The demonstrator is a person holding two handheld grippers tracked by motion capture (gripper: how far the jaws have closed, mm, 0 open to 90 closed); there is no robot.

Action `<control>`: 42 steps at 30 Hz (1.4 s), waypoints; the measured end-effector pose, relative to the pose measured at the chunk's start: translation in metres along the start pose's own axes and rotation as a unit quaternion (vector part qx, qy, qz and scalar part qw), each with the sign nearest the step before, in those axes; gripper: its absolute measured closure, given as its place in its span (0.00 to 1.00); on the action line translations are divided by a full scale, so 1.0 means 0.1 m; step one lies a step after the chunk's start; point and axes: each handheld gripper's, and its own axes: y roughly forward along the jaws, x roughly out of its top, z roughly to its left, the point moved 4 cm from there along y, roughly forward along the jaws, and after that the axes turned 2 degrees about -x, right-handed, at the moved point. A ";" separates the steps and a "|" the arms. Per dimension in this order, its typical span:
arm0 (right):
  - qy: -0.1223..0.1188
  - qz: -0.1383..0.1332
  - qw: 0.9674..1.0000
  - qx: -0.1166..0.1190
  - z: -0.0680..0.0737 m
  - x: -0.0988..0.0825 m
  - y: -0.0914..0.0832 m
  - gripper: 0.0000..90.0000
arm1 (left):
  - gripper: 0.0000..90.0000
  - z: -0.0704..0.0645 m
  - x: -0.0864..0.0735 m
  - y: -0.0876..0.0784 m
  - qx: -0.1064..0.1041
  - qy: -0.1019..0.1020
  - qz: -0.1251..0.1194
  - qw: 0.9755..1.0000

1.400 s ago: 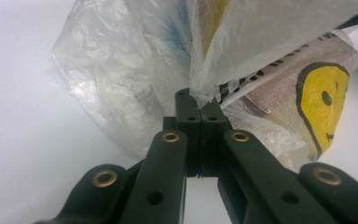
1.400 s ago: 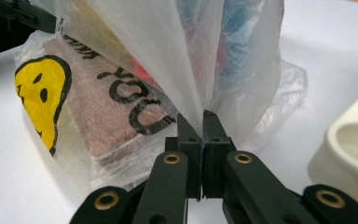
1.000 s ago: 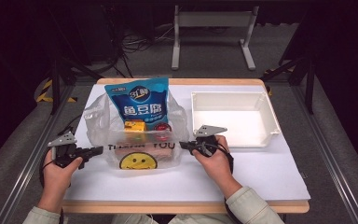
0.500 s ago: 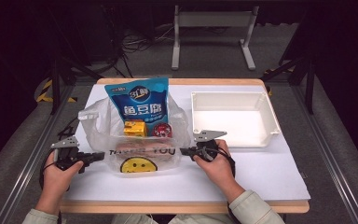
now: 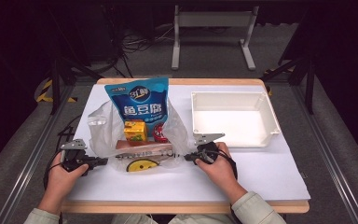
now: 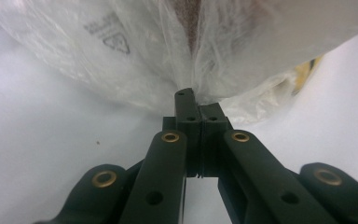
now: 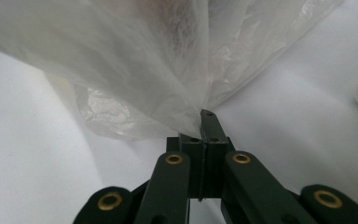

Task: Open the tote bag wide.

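Both claws, left (image 5: 103,161) and right (image 5: 189,157), are clamped on the thin plastic bag (image 5: 140,140), which I'd guess could tear or spill the snack packet (image 5: 140,105) if tugged apart.

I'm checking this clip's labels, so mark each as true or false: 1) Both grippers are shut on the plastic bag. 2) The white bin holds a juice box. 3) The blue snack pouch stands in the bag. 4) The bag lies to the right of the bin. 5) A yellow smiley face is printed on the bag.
1) True: the left gripper and the right gripper each pinch an edge of the plastic bag.
2) False: the white bin is empty; the yellow box is in the bag.
3) True: the blue snack pouch stands upright inside.
4) False: the bag is left of the bin.
5) True: the smiley face is near the front.
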 end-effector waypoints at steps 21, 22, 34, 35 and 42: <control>-0.003 0.007 1.000 -0.006 0.02 0.02 0.01 1.00 | 0.26 -0.20 0.25 -0.36 0.042 0.032 -0.101 0.993; -0.003 0.007 1.000 -0.006 0.02 0.02 0.01 1.00 | 0.26 -0.24 0.28 -0.40 0.047 0.038 -0.115 0.991; -0.004 0.006 1.000 -0.004 0.03 0.02 0.01 1.00 | 0.88 -0.37 0.35 -0.48 0.038 0.081 -0.152 0.984; -0.003 0.006 1.000 -0.004 0.03 0.02 0.01 1.00 | 0.93 -0.37 0.33 -0.46 0.032 0.075 -0.144 0.986; -0.001 0.008 1.000 -0.003 0.02 0.01 0.00 1.00 | 1.00 -0.22 0.21 -0.29 0.025 0.042 -0.066 0.997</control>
